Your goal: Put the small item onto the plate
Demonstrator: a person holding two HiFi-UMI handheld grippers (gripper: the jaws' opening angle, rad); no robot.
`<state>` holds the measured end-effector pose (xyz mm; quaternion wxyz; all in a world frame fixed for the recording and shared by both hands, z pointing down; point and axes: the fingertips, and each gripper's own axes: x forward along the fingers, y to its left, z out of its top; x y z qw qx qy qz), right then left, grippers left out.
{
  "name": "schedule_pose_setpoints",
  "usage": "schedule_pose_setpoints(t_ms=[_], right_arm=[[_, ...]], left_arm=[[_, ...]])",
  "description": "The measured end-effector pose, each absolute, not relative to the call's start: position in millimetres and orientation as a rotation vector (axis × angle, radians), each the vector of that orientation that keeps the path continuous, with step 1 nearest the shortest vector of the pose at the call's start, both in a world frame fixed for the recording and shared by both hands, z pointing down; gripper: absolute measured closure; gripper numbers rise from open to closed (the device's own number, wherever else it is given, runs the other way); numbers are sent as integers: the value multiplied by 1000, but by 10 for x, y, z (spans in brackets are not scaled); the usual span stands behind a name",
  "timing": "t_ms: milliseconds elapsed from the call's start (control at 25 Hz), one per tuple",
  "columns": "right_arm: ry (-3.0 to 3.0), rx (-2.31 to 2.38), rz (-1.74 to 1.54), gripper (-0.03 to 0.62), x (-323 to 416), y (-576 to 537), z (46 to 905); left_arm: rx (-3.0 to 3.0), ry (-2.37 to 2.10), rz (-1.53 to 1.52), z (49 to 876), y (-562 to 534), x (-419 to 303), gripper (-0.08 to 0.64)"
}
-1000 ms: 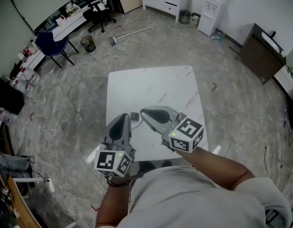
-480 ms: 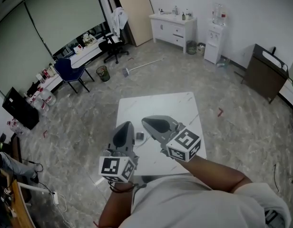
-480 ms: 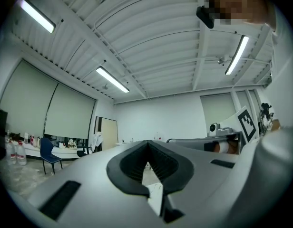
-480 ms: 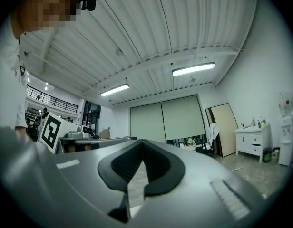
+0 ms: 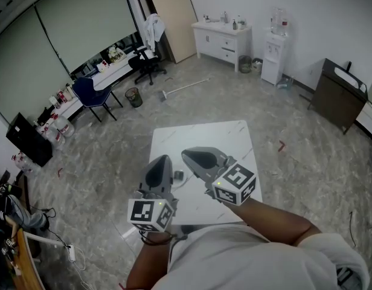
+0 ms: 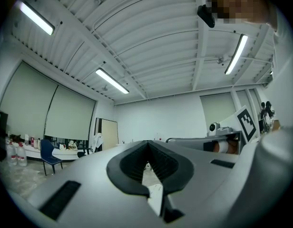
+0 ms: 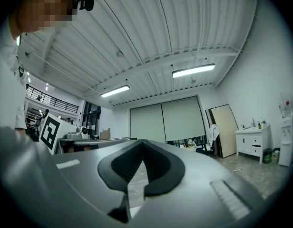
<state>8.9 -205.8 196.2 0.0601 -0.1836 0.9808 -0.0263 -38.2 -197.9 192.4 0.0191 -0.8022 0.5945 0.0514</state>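
Two grippers hung over one white table (image 5: pixel 204 135), with two marker cubes between them: the left marker cube (image 5: pixel 151 214) and the right marker cube (image 5: pixel 235 185). The left gripper (image 5: pixel 161 161) had its jaws pressed together at the tips with nothing between them. The right gripper (image 5: pixel 188 155) likewise had its jaws closed tip to tip and empty. One small item (image 5: pixel 179 175), grey and boxy, lay on the tabletop in the gap between the two grippers, too small to tell what it was. The table's near edge was hidden behind the person's forearms and torso. Beyond stood one blue chair (image 5: pixel 89 92), one black office chair (image 5: pixel 145 62), one white cabinet (image 5: pixel 222 38) and one water dispenser (image 5: pixel 272 56). In both gripper views the table showed only as a sliver below the jaw tips
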Motion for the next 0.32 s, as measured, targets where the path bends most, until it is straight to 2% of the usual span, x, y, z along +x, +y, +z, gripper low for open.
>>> schedule_pose_setpoints(t_ms=[320], right_arm=[[2969, -562, -112, 591, 96, -2108, 2022]], left_arm=[[-2482, 1841, 160, 1951, -1977, -390, 555]])
